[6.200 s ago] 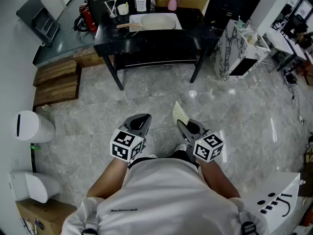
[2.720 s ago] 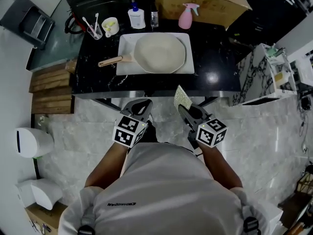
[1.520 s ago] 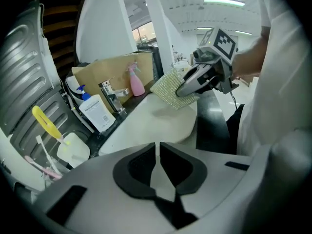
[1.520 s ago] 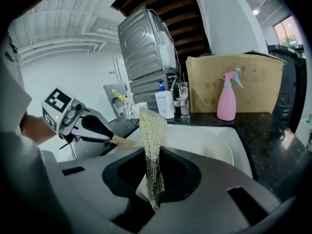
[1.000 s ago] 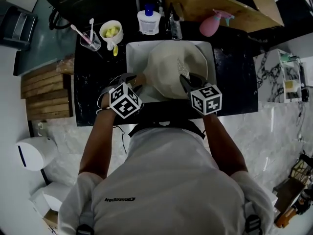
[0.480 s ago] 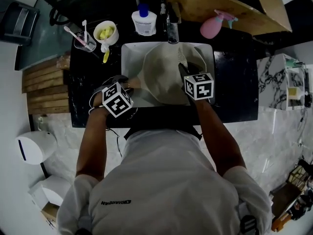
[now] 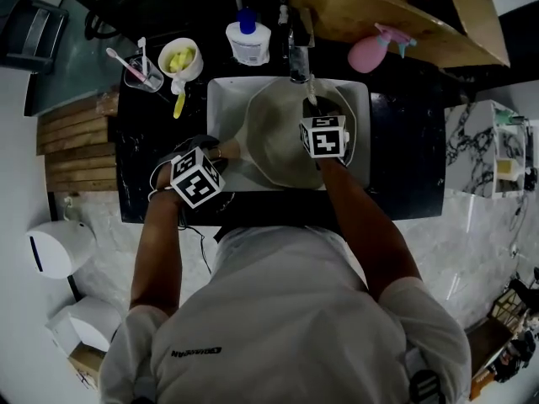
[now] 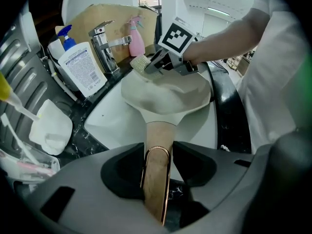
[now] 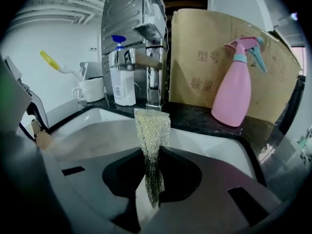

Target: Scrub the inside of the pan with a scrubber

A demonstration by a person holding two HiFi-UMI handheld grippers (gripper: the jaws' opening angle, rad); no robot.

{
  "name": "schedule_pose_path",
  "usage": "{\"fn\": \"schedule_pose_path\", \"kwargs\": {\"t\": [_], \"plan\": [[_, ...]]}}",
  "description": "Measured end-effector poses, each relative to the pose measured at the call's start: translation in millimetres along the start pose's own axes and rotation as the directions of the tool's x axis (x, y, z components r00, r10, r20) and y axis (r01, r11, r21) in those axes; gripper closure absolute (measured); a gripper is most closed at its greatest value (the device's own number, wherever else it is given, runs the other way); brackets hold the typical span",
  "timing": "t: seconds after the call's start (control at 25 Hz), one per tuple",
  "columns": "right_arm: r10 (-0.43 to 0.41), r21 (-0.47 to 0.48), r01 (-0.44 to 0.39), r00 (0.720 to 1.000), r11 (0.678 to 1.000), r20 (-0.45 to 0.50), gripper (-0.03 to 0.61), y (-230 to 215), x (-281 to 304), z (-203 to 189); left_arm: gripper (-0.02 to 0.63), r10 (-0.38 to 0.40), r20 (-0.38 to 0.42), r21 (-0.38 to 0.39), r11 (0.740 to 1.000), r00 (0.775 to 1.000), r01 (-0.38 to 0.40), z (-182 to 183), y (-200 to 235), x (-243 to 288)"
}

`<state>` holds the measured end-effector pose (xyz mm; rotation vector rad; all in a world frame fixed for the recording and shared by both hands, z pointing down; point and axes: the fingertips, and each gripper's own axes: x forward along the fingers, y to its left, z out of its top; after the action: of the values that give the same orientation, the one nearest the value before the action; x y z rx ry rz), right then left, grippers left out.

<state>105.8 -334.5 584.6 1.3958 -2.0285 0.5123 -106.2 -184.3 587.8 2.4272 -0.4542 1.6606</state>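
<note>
The pan (image 7: 278, 150) sits in the white sink (image 7: 221, 99). Its wooden handle (image 8: 158, 140) lies between the jaws of the left gripper (image 8: 158, 165), which have just been opening and now stand wide on either side of it without clamping. The right gripper (image 9: 152, 177) has its jaws pinched tight on the mesh scrubber (image 9: 152, 126), holding it by the pan's far rim, close to the tap (image 9: 155, 82).
</note>
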Motion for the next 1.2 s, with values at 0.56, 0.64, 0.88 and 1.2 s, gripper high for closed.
{"fn": "schedule_pose_path", "kwargs": {"t": [0.56,0.64,0.88,1.2], "plan": [[0.114,-0.133,-0.112,0.993,0.985,0.004,0.491,30,42,11,0.425,0.022,-0.001,0.024,0.999,1.0,-0.022,-3,2,4],[0.128,-0.142,-0.127,0.992,0.982,0.0,0.492,35,46,12,0.425,0.021,0.0,0.024,0.999,1.0,-0.021,-4,2,4],[0.202,-0.185,-0.199,0.979,0.962,-0.002,0.492,65,50,19,0.425,0.016,0.004,0.026,1.0,1.0,-0.016,-3,3,4],[0.307,-0.268,-0.305,0.951,0.914,-0.033,0.492,94,55,14,0.425,0.02,0.012,0.034,0.999,1.0,-0.021,-4,3,4]]}}
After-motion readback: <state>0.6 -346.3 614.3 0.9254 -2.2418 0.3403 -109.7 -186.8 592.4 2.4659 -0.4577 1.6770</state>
